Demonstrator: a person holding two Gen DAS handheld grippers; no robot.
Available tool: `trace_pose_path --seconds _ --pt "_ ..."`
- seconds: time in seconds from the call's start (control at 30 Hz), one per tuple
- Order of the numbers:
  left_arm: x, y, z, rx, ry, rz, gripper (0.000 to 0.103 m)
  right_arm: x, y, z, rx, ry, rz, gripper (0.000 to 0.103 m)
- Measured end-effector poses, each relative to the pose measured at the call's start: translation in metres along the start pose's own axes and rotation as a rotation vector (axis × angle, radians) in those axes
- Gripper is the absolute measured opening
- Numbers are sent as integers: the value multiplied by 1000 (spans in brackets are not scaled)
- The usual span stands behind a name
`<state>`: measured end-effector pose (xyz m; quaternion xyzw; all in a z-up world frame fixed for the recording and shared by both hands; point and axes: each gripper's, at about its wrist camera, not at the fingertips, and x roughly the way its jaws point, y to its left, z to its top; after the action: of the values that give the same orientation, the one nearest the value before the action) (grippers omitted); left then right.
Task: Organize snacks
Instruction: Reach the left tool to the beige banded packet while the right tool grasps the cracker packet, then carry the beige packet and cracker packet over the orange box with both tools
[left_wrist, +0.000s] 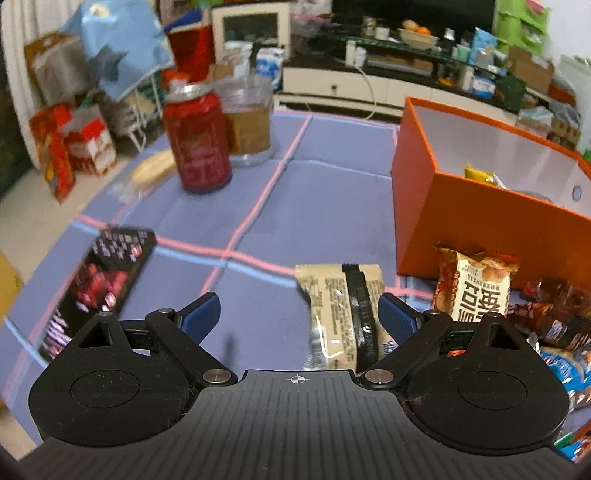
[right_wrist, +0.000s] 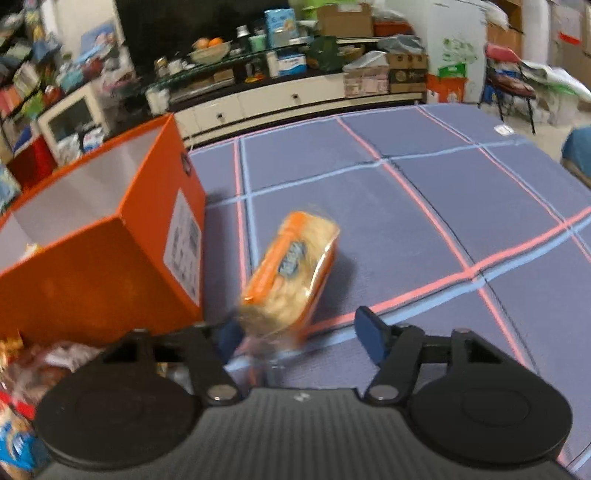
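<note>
here, crinkly beige wrapper (left_wrist: 341, 314), boxy orange carton (left_wrist: 480, 221)

On the table (left_wrist: 332, 192), the can (left_wrist: 197, 142) stands left of the box (left_wrist: 480, 221) — the jar (left_wrist: 249, 125) just behind it; packets (left_wrist: 476, 284) lie before the box.

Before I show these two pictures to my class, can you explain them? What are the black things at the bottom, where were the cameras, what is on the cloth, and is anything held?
Each picture comes from a camera on a hand-held two-finger gripper, looking along its fingers. Nothing is gripped.

Left view: the left gripper is open, with a beige snack packet lying between its fingers. On the checked cloth stand a red can, a clear jar and an orange box.

Right view: the right gripper is open around an orange-wrapped snack pack, beside that box.
</note>
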<state>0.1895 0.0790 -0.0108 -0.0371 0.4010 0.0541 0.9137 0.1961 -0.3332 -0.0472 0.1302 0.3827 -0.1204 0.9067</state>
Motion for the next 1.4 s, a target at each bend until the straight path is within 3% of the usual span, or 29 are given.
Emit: trace_pose_path --seconds 0.1,0.23,0.4,0.63,0.67,0.7,0.77,0.93,1.1,1.4 --pt "8 -6 -2 -18 17 -2 71 1 -5 2 -13 4 -5 46" --pt "20 -20 -4 39 22 21 71 1 -6 4 -8 15 28 46" --pt "39 -18 -8 4 70 21 66 3 -1 0 -55 -13 33 47" --pt "40 -20 -8 8 51 24 63 4 -5 -3 -82 -43 36 47" --pt "39 -20 -7 11 48 21 55 4 -4 -2 -94 -37 32 46" --pt "38 -22 -7 16 44 17 38 4 -2 -1 -102 -32 27 46" --pt "34 -26 -5 35 39 6 16 4 -2 0 -98 -24 24 44" --pt "28 -24 -1 25 58 -28 15 -7 -3 7 -84 -41 39 41" --pt "5 -22 10 26 -28 -21 15 -25 1 10 -118 -91 25 41" --pt "-27 -38 18 120 -156 43 16 -46 3 17 -153 -169 7 40"
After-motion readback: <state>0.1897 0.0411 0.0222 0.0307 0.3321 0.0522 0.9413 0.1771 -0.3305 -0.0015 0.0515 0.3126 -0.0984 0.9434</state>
